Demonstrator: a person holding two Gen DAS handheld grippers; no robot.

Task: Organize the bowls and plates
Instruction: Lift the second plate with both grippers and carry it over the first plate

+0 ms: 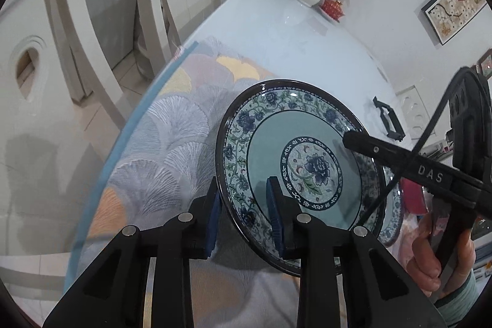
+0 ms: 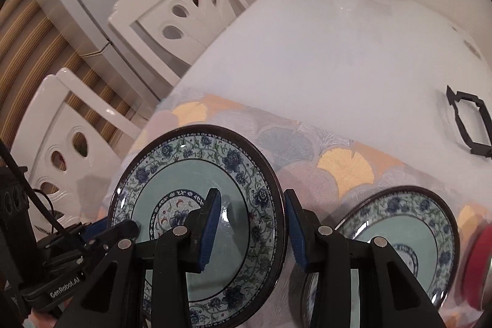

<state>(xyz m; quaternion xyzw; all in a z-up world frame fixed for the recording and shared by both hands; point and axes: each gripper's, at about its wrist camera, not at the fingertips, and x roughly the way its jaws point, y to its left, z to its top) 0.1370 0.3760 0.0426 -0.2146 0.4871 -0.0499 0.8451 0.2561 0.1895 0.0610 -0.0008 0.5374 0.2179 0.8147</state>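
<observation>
Glazed ceramic, blue-and-white with a dark rim: the plate (image 1: pixel 295 171) is stiff, slick and breakable, and probably has some weight, so the rim is the place to take it, pinched from two opposite sides. It hangs tilted above the patterned cloth (image 1: pixel 172 143) on the table (image 2: pixel 338 45), carried between both tools.

On the left, the left gripper (image 1: pixel 246 214) points steeply down, one blue pad outside the near rim and the other on the plate's face; the rim sits between them and the pads look clamped on it.

Across the plate, the right gripper (image 2: pixel 252 223) also slopes steeply down and straddles the opposite rim, one pad on the face, one outside. Whether the outer pad presses, I cannot tell.

Further right, a second matching plate (image 2: pixel 409 239) lies on the cloth beside something red (image 2: pixel 479 263), likely where this one should stack.
</observation>
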